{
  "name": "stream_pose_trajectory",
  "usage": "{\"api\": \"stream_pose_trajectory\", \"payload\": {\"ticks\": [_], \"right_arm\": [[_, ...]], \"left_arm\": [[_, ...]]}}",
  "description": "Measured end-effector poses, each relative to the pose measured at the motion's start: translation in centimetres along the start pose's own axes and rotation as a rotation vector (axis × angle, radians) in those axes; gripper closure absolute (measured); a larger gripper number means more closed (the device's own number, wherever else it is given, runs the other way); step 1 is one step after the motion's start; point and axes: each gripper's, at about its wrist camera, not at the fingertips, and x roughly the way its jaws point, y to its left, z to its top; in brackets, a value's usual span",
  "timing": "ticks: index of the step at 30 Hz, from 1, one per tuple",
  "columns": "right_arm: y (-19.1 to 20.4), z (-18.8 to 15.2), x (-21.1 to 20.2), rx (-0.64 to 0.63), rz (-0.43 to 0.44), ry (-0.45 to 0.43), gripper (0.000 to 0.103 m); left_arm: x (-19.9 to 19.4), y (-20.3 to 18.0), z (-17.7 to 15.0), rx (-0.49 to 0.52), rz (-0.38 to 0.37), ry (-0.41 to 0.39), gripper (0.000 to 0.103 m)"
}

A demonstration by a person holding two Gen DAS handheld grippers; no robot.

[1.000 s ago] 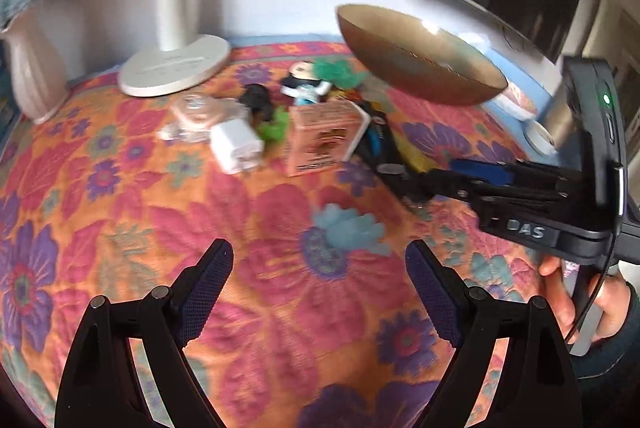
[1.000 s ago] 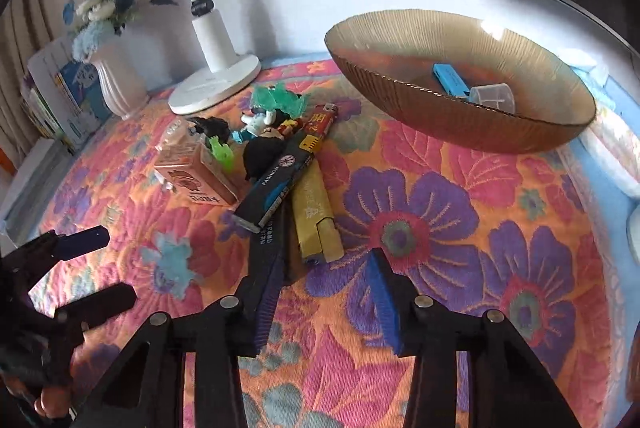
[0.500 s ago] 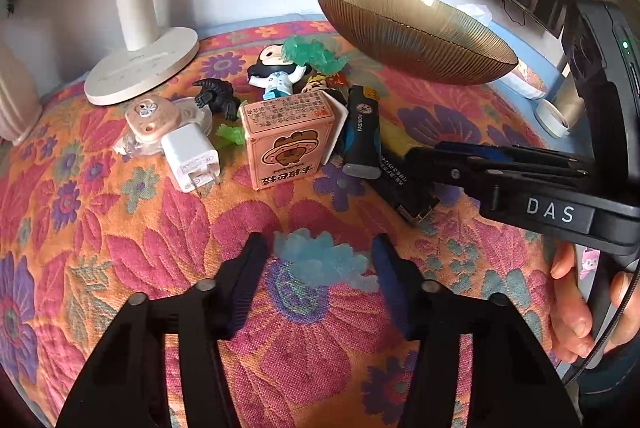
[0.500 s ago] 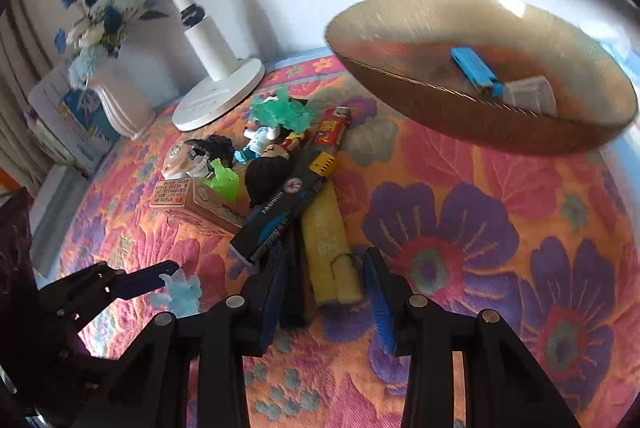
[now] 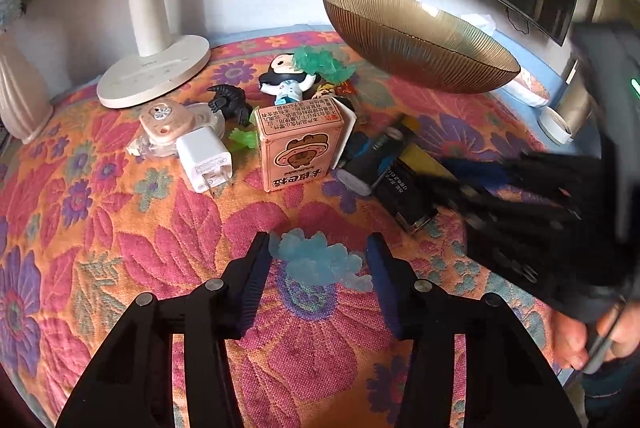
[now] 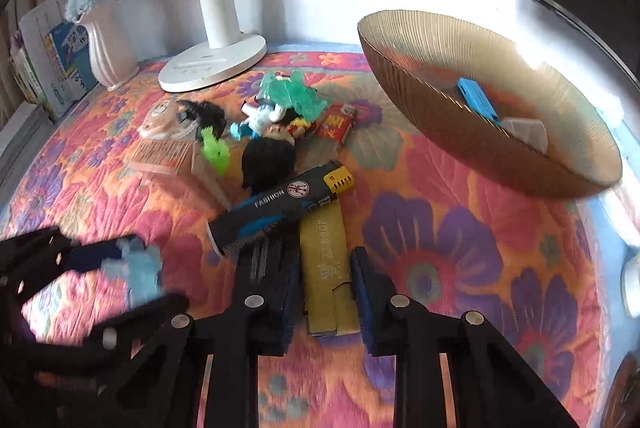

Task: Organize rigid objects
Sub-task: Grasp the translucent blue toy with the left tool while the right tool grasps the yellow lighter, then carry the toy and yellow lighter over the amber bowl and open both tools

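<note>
My left gripper (image 5: 316, 260) has closed onto the pale blue translucent lumpy toy (image 5: 320, 262) at lower centre; my right gripper (image 6: 326, 288) has just closed on the flat yellow card box (image 6: 326, 268) beside the ribbed amber bowl (image 6: 520, 163).

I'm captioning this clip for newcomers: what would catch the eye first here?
The loud floral cloth covers the whole surface, with a big ribbed amber bowl at the back right. In front, the left gripper brackets a pale blue translucent toy, while the right gripper is shut on a flat yellow box.
</note>
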Motion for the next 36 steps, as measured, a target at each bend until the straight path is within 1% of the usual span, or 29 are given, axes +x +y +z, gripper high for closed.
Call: {"api": "stream_pose_trajectory", "payload": {"ticks": [2,4,7,8,10,12,15,16,18,19,21,22,23,25,27,30,33,36], "right_arm": [[-0.5,-2.2,-1.3,-0.002,0.001,-0.001,0.079],[-0.8,-4.8,-3.2,-0.029,-0.017,-0.011,0.079],[-0.9,-6.9,-4.9,-0.058,-0.009,-0.011,0.078],[-0.8,-7.0,-5.0,-0.063,-0.015,-0.009,0.078],[-0.7,-6.7,-4.6,-0.063,-0.050,-0.007,0.068],[-0.5,-6.1,-4.1,-0.059,-0.074,-0.011,0.067],[-0.6,-5.6,-3.7,-0.030,-0.068,-0.015,0.067],[-0.7,-5.6,-3.7,-0.017,-0.062,-0.016,0.070],[-0.8,-5.9,-4.3,0.000,-0.038,-0.015,0.079],[-1.0,-5.9,-4.5,0.028,0.000,-0.005,0.080],[-2.3,-5.6,-5.1,0.134,0.157,0.007,0.080],[-3.4,-5.4,-5.5,0.204,0.263,-0.003,0.080],[-4.0,-5.2,-5.8,0.243,0.310,-0.017,0.080],[-4.9,-4.8,-6.4,0.277,0.328,-0.033,0.080],[-5.1,-4.6,-7.0,0.274,0.315,-0.044,0.080],[-5.0,-4.7,-7.9,0.269,0.325,-0.060,0.080],[-5.5,-4.1,-9.2,0.266,0.326,-0.103,0.080],[-6.5,-2.4,-10.6,0.264,0.279,-0.158,0.080]], "left_arm": [[-0.2,0.0,-0.1,0.001,-0.004,-0.013,0.057],[-0.3,-0.1,0.0,0.001,-0.009,-0.014,0.057],[-0.3,-0.1,0.0,0.001,-0.015,-0.019,0.057],[-0.6,-0.2,-0.2,0.000,-0.014,-0.020,0.057],[-0.7,-0.2,-0.3,0.001,-0.010,-0.020,0.057],[-0.7,-0.3,-0.4,0.004,-0.005,-0.016,0.057],[-0.7,-0.5,-0.7,0.017,0.002,-0.005,0.057],[-0.7,-0.7,-0.7,0.023,0.007,-0.002,0.057],[-0.6,-0.8,-0.8,0.032,0.011,-0.001,0.057],[-0.6,-0.9,-0.8,0.033,0.012,-0.001,0.057],[-0.6,-0.9,-0.7,0.034,0.009,0.000,0.057],[-0.7,-0.8,-0.7,0.030,0.006,-0.003,0.057],[-0.8,-0.8,-0.7,0.027,0.003,-0.006,0.057],[-1.0,-0.6,-0.6,0.014,0.001,-0.014,0.057],[-1.6,-0.5,-0.5,0.002,0.004,-0.032,0.057],[-3.0,-0.6,-0.1,-0.016,-0.032,-0.062,0.057],[-4.8,-2.1,1.6,0.037,-0.029,-0.110,0.057],[-6.1,-3.7,4.3,0.095,-0.030,-0.147,0.057]]}}
